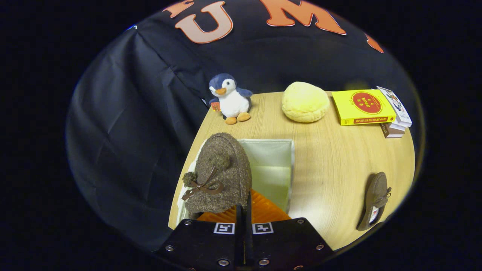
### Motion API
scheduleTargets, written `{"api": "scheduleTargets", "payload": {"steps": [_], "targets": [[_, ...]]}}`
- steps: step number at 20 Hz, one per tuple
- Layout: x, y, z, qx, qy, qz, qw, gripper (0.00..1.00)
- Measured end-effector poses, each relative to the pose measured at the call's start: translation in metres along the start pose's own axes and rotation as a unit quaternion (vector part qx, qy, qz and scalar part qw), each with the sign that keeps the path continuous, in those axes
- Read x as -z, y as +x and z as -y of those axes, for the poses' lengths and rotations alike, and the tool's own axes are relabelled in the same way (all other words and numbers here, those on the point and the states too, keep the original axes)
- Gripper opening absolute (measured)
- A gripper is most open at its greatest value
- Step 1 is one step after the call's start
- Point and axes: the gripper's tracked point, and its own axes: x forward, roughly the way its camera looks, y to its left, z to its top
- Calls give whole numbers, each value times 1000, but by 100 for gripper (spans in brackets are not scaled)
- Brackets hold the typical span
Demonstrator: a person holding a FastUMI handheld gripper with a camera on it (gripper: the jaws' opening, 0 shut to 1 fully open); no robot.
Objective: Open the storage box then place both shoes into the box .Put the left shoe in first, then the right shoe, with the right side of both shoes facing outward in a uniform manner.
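Gripper view: your gripper (244, 210) is pinched narrow on the heel rim of the fuzzy brown shoe (220, 173), held over the open storage box (274, 158). Shoe looks light, soft and floppy; grip its stiffer rim. Second shoe (374, 201) lies well right on the table (339, 162).

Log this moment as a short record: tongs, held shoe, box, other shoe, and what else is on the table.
tongs: shut on shoe, fingers nearly together
shoe: brown, fuzzy, with bow, toe pointing away, held over box
box: open, pale inside, orange part nearest the fingers
other shoe: on table, apart from box
clutter: penguin, yellow cushion, books along the far edge
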Motion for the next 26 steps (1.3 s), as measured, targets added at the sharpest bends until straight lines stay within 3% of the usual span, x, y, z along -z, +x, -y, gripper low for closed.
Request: {"api": "scheduleTargets", "payload": {"steps": [5,16,21,23,25,26], "targets": [[23,39,-10,25,-2,-26,999,2],[56,94,-6,86,54,-65,993,3],[85,119,2,99,51,-132,985,5],[92,122,-3,85,49,-150,984,9],[94,118,-10,61,46,-161,984,21],[94,114,-13,49,44,-160,985,38]]}}
